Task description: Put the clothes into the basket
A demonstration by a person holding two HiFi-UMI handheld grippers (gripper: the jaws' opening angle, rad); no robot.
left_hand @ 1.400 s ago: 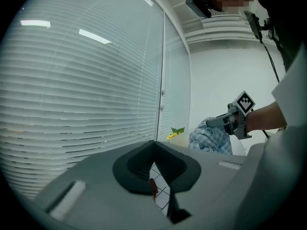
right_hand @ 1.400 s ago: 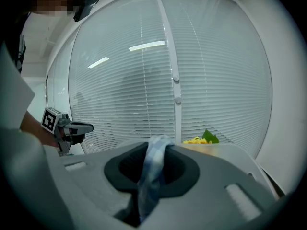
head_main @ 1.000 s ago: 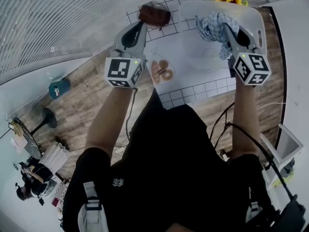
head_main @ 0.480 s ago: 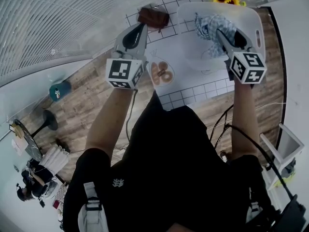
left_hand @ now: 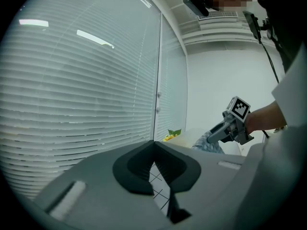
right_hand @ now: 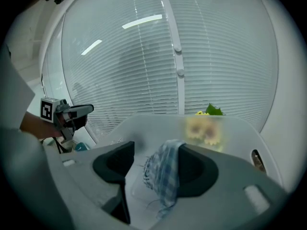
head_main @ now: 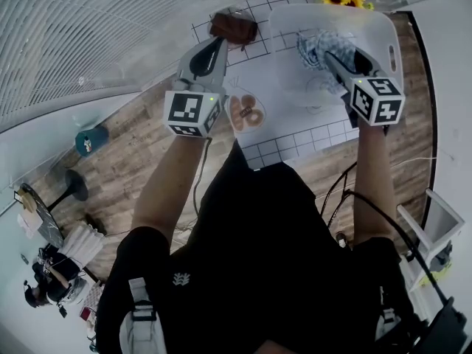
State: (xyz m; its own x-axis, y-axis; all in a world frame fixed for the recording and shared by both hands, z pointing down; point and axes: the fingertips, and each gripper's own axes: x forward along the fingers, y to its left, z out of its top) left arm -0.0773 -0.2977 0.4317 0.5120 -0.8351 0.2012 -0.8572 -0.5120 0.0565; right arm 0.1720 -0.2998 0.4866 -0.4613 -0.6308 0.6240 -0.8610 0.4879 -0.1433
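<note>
Head view: the right claw [head_main: 330, 54] was over the basket [head_main: 287, 28] on the counter [head_main: 295, 135]. The cloth [head_main: 317, 46] was bunched at its tip, inside the basket's rim. The left claw [head_main: 215, 45] hung above the counter near a brown bundle [head_main: 233, 28] lying outside the basket.

Left gripper view: the left claw [left_hand: 154, 150] was clenched, tips touching I think, with nothing in it.

Right gripper view: the right claw [right_hand: 156, 169] was opening and had let go. The cloth [right_hand: 163, 176] hung between the jaws, leaning on one pad and clear of the other, above the basket [right_hand: 240, 133] floor.
</note>
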